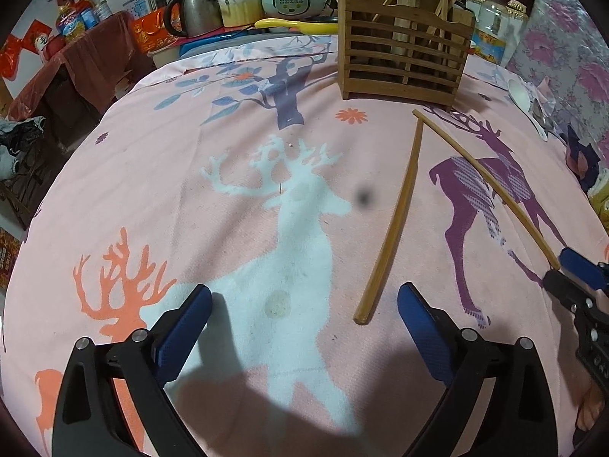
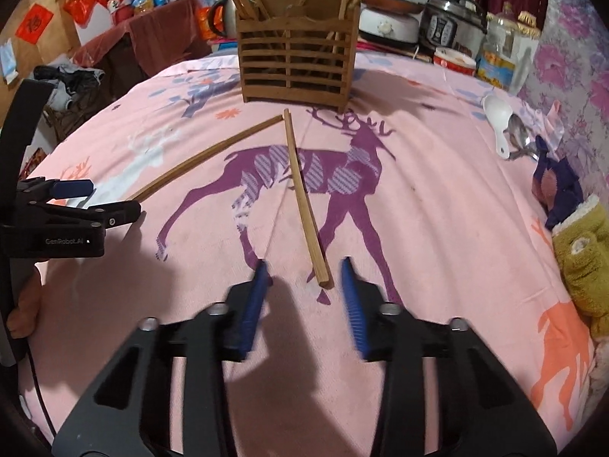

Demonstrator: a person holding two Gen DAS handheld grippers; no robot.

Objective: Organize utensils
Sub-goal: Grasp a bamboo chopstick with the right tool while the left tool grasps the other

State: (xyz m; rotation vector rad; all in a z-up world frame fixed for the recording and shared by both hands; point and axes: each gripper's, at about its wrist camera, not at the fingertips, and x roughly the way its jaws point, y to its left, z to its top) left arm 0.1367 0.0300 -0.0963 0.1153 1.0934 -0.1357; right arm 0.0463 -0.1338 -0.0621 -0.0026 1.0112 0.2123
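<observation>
Two loose chopsticks: one (image 2: 304, 198) on the deer-print cloth (image 2: 437, 228), near end between the right gripper (image 2: 304, 272)'s narrowed, not-yet-touching pads, evidently for pickup; the other (image 1: 396, 213) just beside the wide, empty left gripper (image 1: 304, 301). Destination: slatted wooden holder (image 2: 297, 64), far centre.

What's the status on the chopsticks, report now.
Left gripper open, empty. Right gripper open around near end of one wooden chopstick, pads not touching. Second wooden chopstick loose on pink deer-print cloth. Slatted wooden utensil holder unobstructed.
</observation>
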